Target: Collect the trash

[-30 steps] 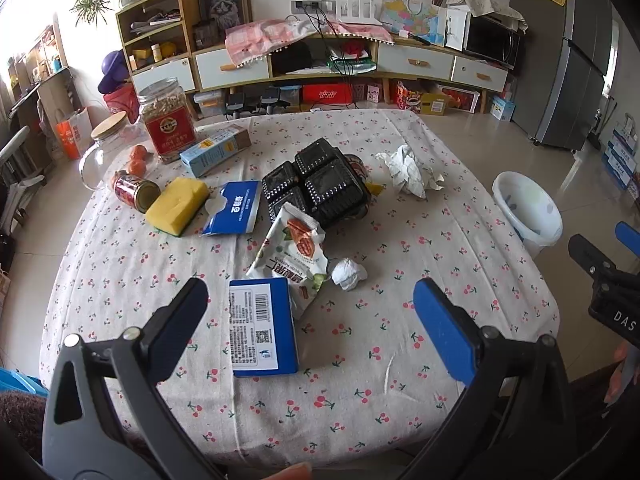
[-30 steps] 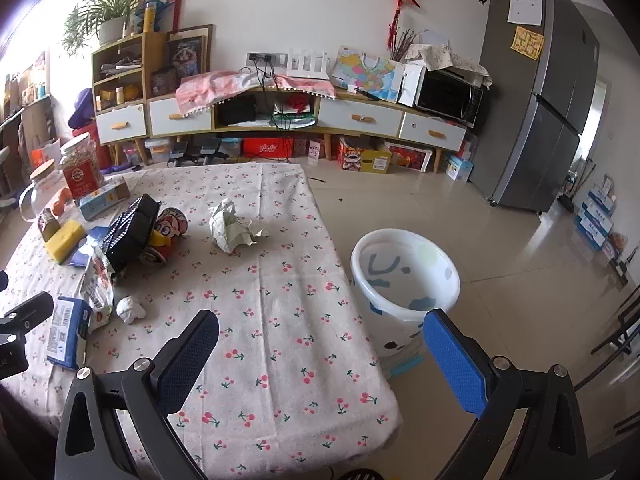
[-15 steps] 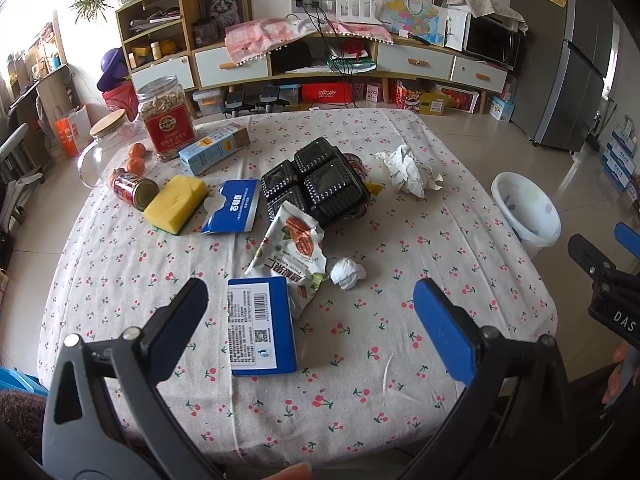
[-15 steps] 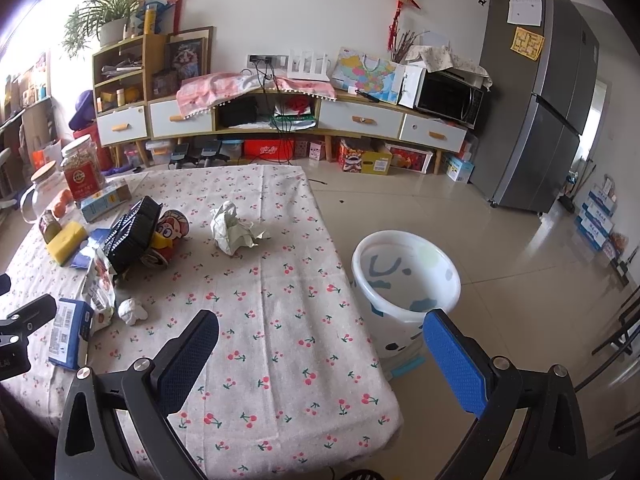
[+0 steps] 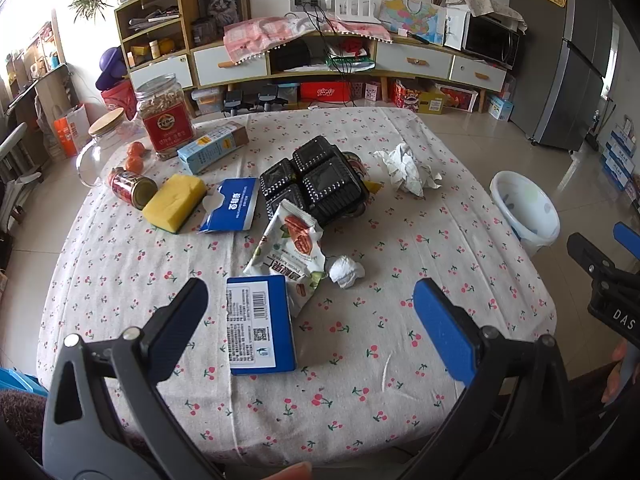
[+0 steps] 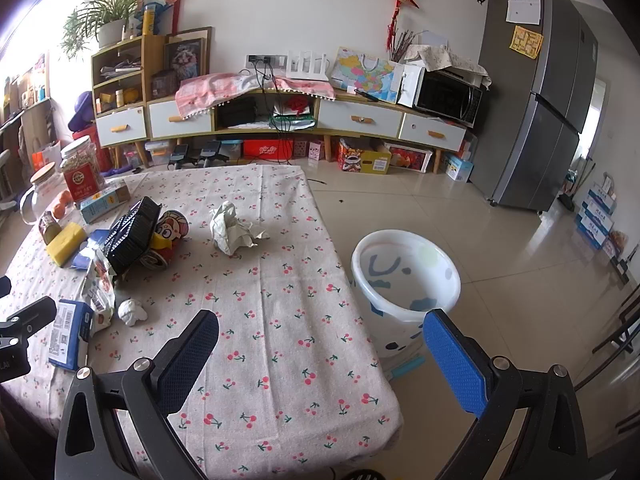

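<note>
Overhead, both grippers hang above the near edge of the table point(image 5: 120, 264) with nothing in their grasp. The left gripper point(image 5: 308, 304) has its jaws spread wide, and the blue box point(image 5: 260, 326) lies flat on the cloth between and just beyond them. The right gripper point(image 6: 320, 336) is equally wide open over the table's right corner, its right finger in front of the bin point(image 6: 404, 280).

The bin stands on the floor just beside the table's right edge. It is a white plastic tub with blue marks on its wall, and its inside shows no trash.

All the trash is on the table. A small paper wad point(image 5: 346, 272) lies touching the snack bag point(image 5: 290, 254), whose lower end overlaps the blue box. Behind the bag sits a black tray point(image 5: 314, 186) of four compartments, turned upside down and tilted over a cartoon-printed can point(image 6: 170, 230) lying on its side. A larger crumpled paper point(image 5: 406, 170) lies to the right of the tray, apart from it. A torn blue carton point(image 5: 232, 206) is left of the tray, beside a yellow sponge point(image 5: 174, 202).

At the far left a red tin point(image 5: 130, 188) lies on its side, open end toward the camera; what it holds cannot be told. A tall jar point(image 5: 164, 118) with a red label holds nuts or seeds. A glass pitcher point(image 5: 100, 148) with a wooden lid stands by it, seemingly empty. A milk carton point(image 5: 212, 146) lies flat nearby.
</note>
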{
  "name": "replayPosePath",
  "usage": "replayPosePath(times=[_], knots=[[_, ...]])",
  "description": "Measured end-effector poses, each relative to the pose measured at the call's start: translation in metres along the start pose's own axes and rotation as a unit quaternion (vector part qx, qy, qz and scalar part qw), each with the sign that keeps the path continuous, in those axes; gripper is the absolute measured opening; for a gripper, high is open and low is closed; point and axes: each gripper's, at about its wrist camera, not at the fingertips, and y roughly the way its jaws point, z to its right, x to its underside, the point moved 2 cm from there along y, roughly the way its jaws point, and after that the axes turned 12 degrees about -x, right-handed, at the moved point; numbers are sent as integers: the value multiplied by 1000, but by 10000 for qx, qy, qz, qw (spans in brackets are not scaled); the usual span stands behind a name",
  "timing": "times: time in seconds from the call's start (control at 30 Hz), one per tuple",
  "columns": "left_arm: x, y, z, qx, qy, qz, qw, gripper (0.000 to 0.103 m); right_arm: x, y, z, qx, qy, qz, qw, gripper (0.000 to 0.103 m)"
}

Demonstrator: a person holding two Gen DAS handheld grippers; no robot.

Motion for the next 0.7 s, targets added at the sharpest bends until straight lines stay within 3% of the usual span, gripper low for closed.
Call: replayPosePath(times=[0.7], knots=[[2,0,1,22,-2,-10,10000,102,0,0,-1,7,10,16,10000,103]])
